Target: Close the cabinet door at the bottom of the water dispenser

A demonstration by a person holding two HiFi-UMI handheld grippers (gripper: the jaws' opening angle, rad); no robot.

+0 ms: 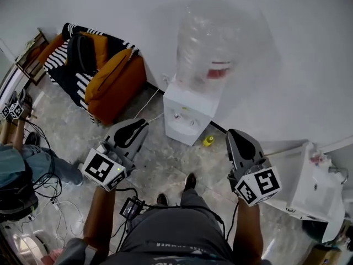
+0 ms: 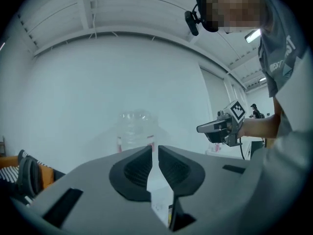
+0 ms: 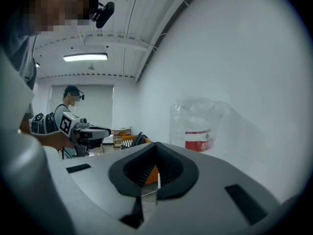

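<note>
The white water dispenser (image 1: 187,112) stands against the wall with a clear bottle (image 1: 212,48) on top. Seen from above, its bottom cabinet door is hidden. My left gripper (image 1: 142,124) is held up in the air to the dispenser's left, and my right gripper (image 1: 231,132) to its right. Neither touches it. In the left gripper view the left gripper (image 2: 152,148) has a narrow gap between its jaws with nothing in it, and the bottle (image 2: 134,129) lies beyond. In the right gripper view the right gripper (image 3: 156,145) has its jaw tips meeting, empty, with the bottle (image 3: 195,126) ahead.
An orange and striped pile of cushions (image 1: 105,70) lies on the floor left of the dispenser. A small yellow object (image 1: 208,141) sits at its right foot. A white unit (image 1: 314,186) stands at the right. Cables (image 1: 55,203) and another person (image 1: 22,164) are at the left.
</note>
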